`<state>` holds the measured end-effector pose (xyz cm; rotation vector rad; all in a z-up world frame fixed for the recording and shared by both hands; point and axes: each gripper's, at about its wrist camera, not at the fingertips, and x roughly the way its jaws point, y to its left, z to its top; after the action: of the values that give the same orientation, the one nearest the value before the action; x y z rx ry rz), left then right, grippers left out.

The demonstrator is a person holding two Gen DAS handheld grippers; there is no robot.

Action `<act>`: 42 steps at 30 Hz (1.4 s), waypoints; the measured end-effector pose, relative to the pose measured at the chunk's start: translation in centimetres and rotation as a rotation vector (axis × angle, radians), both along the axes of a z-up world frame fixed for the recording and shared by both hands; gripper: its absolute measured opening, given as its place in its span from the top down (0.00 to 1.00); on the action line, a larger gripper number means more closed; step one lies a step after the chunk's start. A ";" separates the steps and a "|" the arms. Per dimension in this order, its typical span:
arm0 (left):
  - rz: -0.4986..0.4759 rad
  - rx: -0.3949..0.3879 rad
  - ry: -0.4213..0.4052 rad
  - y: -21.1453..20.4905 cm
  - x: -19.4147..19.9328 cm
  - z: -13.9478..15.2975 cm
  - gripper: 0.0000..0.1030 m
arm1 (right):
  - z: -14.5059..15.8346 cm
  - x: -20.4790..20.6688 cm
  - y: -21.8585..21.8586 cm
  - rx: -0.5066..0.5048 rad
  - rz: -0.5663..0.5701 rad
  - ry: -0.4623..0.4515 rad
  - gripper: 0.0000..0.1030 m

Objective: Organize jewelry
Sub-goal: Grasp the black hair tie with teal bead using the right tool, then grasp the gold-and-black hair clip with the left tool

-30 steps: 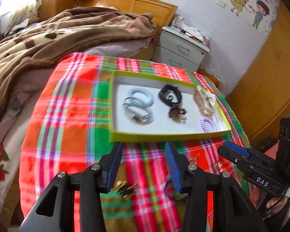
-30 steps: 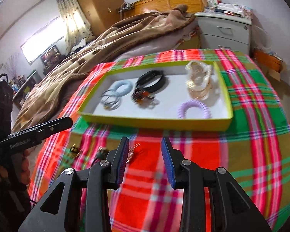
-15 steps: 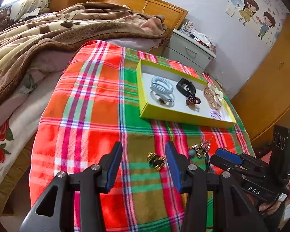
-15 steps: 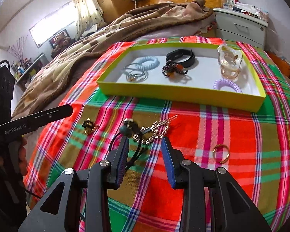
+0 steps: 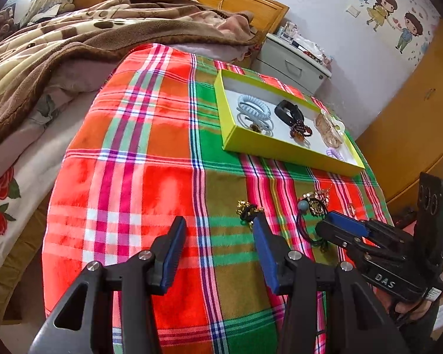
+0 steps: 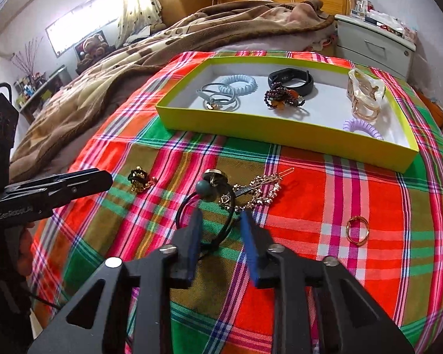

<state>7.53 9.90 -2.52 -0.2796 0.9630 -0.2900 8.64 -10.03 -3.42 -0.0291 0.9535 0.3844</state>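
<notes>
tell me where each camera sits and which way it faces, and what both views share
Left wrist view: sits on the left gripper, faces along its open jaws across the plaid red-green tablecloth toward the shallow yellow-green tray; the right gripper shows at right.
Right wrist view: sits on the right gripper, faces the black elastic hair tie with a teal bead between its jaws; the left gripper shows at left.
Shared: tray, tablecloth, the small gold ring, the brown blanket.

Both wrist views look low across the plaid table [image 5: 150, 159] toward 12 o'clock, sharing the yellow tray [image 6: 280, 131]
</notes>
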 end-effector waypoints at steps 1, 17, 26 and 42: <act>-0.004 0.001 0.004 -0.1 0.0 -0.1 0.53 | 0.0 0.0 0.1 -0.007 0.000 -0.004 0.79; -0.030 0.025 0.006 -0.9 -0.1 -0.3 0.53 | 2.2 -0.5 -1.1 0.077 -0.031 -0.089 0.97; -0.103 0.063 -0.007 -3.1 0.3 -0.1 0.53 | 3.8 -0.9 -1.8 0.111 -0.056 -0.139 0.97; -0.090 0.271 -0.037 -6.3 1.4 -0.1 0.65 | 4.2 -1.0 -2.6 0.148 -0.074 -0.165 0.97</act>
<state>8.90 3.64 -2.67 0.0167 0.9677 -0.2423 7.60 -12.59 0.82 0.1070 0.7599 0.3775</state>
